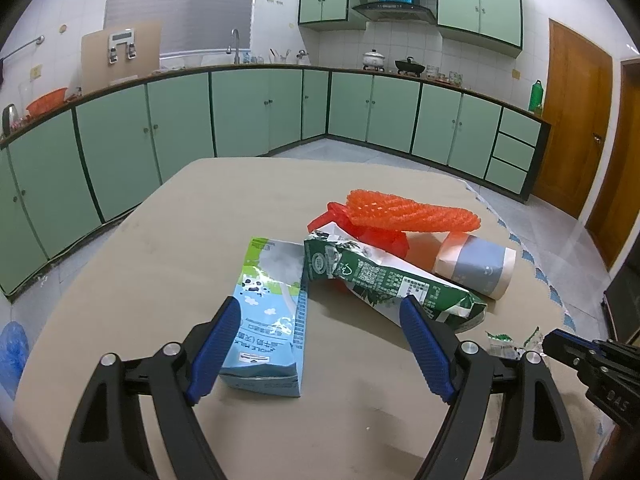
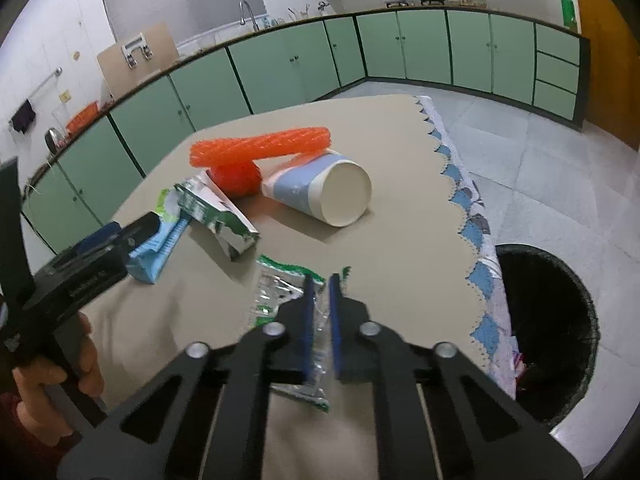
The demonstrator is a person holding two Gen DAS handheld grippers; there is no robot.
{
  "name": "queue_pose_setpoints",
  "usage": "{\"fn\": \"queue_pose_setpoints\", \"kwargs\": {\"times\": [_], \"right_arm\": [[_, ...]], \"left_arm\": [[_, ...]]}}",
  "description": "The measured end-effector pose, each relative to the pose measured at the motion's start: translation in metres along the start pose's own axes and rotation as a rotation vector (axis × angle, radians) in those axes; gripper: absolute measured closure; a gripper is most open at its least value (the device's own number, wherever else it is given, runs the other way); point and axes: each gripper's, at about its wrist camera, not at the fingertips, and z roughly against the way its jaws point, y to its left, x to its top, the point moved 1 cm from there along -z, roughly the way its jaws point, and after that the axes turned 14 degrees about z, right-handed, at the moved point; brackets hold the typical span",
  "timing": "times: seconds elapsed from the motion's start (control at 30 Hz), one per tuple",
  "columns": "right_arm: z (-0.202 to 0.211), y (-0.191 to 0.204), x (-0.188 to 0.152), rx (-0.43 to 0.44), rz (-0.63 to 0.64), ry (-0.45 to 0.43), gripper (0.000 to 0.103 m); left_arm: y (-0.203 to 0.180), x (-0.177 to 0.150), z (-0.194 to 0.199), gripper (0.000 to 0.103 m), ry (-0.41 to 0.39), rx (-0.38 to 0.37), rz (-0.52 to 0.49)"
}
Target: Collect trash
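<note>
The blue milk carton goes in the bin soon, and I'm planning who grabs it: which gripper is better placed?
Left. The left gripper is open with the blue milk carton by its fingers, while the right gripper is shut on a clear wrapper, nearer the black bin.

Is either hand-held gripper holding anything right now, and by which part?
The right hand-held gripper pinches the clear plastic wrapper near its right edge. The left hand-held gripper is open, holding nothing.
</note>
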Motion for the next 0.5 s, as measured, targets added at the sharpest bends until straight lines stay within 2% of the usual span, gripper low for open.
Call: {"fn": "queue_pose_setpoints", "kwargs": {"times": [0.23,0.33,0.5], "right_arm": [[0.006,-0.007,0.003,-0.011,-0.010,-0.029,0.103],[0.005,-0.005,0.004,-0.012,-0.017,-0.016,0.097],[-0.006,-0.005,0.001,-0.009,-0.038,0.016,0.076]], "left_arm": [[0.003,0.003,0.000,0.023,-0.007,0.008,0.010],[0.005,0.004,0.000,0.023,-0.011,0.010,0.014],[0.005,0.004,0.001,0.023,-0.012,0.011,0.008]]}}
